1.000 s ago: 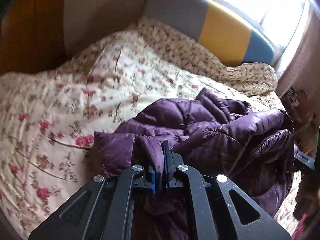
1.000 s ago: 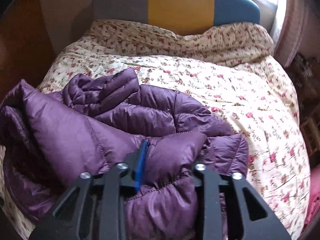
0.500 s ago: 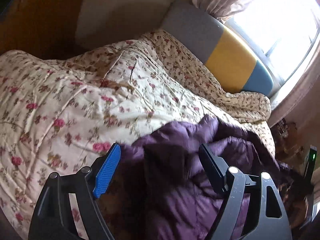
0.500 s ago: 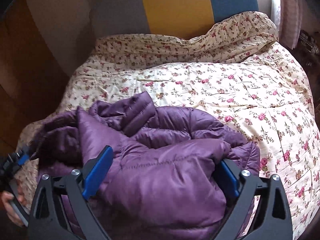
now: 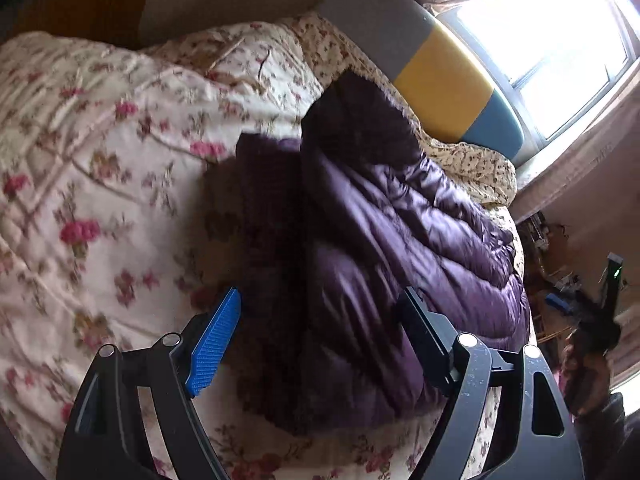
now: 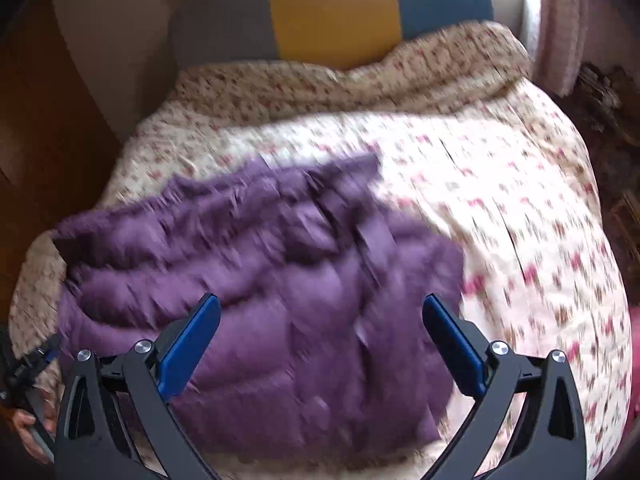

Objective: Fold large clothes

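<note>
Purple puffer jacket (image 6: pixel 280 300): one, quilted, bunched in a loose heap on the flowered quilt (image 6: pixel 500 208) of the bed. In my right view it lies toward the near left part of the bed, reaching close to the left edge; the far end and right side of the quilt are bare. In my left view the same jacket (image 5: pixel 392 240) runs along the bed's right side toward the headboard, its far end raised in a dark fold. Both views are blurred, so seams and the zip cannot be made out.

Left gripper (image 5: pixel 320 340): mine, jaws spread wide, nothing pressed between them. The jacket shows in the gap, but the pads stand clear of it. One blue pad is visible on the left finger.

Right gripper (image 6: pixel 320 340): mine, jaws spread wide, gripping nothing. The jacket lies below the gap, untouched by either blue pad.

Headboard (image 6: pixel 332 20): padded, in grey, yellow and blue panels, at the far end of the bed.

Window (image 5: pixel 560 40): bright, beyond the headboard in my left view, with a curtain (image 5: pixel 580 168) beside it.

Hand (image 6: pixel 30 432): seen at the lower left edge of my right view, holding the other tool's handle.
</note>
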Demonstrator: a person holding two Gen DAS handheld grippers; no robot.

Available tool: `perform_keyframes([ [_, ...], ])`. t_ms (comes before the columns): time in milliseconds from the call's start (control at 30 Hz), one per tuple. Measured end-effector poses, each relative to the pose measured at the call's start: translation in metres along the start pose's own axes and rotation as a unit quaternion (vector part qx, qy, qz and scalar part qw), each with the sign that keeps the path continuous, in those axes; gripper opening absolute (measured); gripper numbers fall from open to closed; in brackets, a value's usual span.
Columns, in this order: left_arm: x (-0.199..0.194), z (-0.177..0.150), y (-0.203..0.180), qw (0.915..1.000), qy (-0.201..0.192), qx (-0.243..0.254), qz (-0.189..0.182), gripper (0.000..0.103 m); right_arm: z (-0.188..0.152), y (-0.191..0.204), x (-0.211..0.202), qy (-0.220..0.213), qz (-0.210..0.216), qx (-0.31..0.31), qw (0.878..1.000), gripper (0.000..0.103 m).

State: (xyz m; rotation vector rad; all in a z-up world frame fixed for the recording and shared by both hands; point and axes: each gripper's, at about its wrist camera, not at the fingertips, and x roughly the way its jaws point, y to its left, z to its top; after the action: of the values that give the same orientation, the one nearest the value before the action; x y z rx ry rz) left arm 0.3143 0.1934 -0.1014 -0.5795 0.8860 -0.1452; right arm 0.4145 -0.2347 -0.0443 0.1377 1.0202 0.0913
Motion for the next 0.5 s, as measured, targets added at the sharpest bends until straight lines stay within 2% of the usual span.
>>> perform_keyframes([
  [67, 0.003, -0.007, 0.003, 0.9999, 0.005, -0.008, -0.009, 0.08, -0.02, -0.014, 0.014, 0.022, -0.005, 0.015, 1.0, 0.101],
  [133, 0.007, -0.011, 0.007, 0.9994, 0.011, -0.023, -0.022, 0.069, -0.041, -0.024, 0.028, 0.044, 0.008, 0.035, 0.998, 0.099],
  [200, 0.011, -0.015, 0.008, 0.9989, 0.019, -0.027, -0.035, 0.046, -0.053, -0.028, 0.035, 0.049, 0.028, 0.05, 0.997, 0.083],
  [233, 0.01, -0.016, 0.008, 0.999, 0.017, -0.024, -0.035, 0.041, -0.057, -0.029, 0.035, 0.046, 0.033, 0.053, 0.997, 0.076],
  [267, 0.01, -0.017, 0.006, 0.9989, 0.017, -0.021, -0.038, 0.03, -0.06, -0.028, 0.033, 0.047, 0.05, 0.053, 0.996, 0.057],
  [300, 0.008, -0.018, 0.004, 0.9988, 0.017, -0.017, -0.043, 0.023, -0.061, -0.025, 0.03, 0.048, 0.059, 0.046, 0.996, 0.031],
  [367, 0.004, -0.019, 0.001, 0.9988, 0.016, -0.012, -0.046, 0.018, -0.063, -0.018, 0.021, 0.043, 0.044, 0.016, 0.998, 0.013],
  [500, -0.009, -0.025, -0.005, 0.9988, 0.019, 0.007, -0.046, 0.015, -0.074, -0.015, 0.0, 0.045, 0.04, -0.016, 0.998, 0.009],
])
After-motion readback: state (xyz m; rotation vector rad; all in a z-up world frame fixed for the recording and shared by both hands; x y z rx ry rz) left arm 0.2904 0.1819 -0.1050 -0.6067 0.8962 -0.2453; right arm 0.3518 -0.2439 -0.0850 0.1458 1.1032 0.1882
